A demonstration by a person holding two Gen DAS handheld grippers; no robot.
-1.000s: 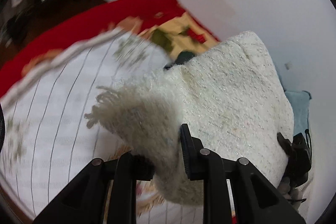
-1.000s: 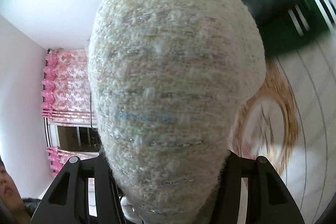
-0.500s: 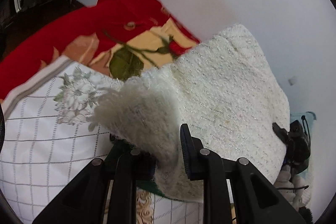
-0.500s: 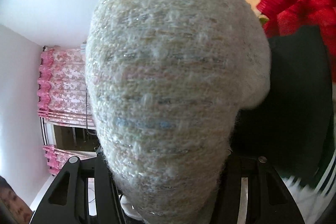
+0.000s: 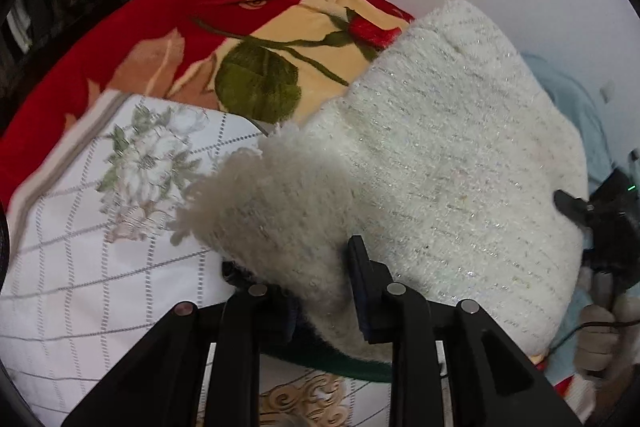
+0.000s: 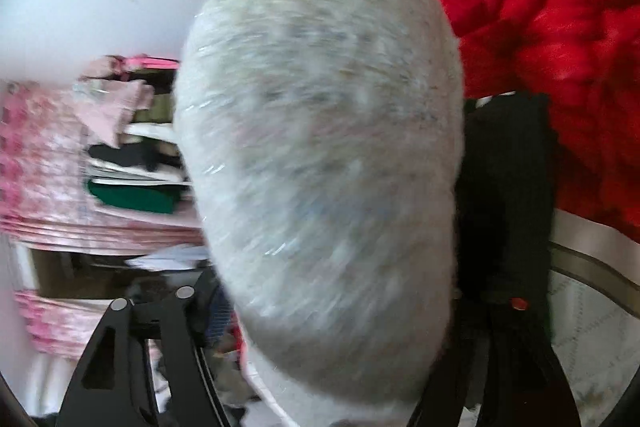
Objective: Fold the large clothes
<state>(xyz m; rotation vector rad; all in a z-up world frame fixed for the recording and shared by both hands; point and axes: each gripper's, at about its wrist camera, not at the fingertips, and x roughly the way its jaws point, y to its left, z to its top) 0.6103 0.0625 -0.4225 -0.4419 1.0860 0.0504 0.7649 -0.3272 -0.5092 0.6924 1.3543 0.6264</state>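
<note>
**Bed spread, cream knit lifted**

Red rose blanket (image 5: 224, 27) and a white checked bedsheet (image 5: 100, 227) cover the bed. Above them hangs the fuzzy cream sweater (image 5: 440, 163), stretched between both tools. The left hand-held gripper (image 5: 320, 291) pinches its fringed corner; the right hand-held gripper (image 6: 320, 367) clamps a rounded, blurred bunch of it.

- The cream knit garment (image 5: 460, 163) between the left fingers (image 5: 368, 291) is fuzzy, rough wool-like cloth with glinting metallic threads and a frayed fringe.
- The fingers are matt black plastic with dull metal pins.
- Ahead of them, the rose-print blanket (image 5: 224, 39) looks plush; the checked floral sheet (image 5: 100, 227) looks smooth.
</note>
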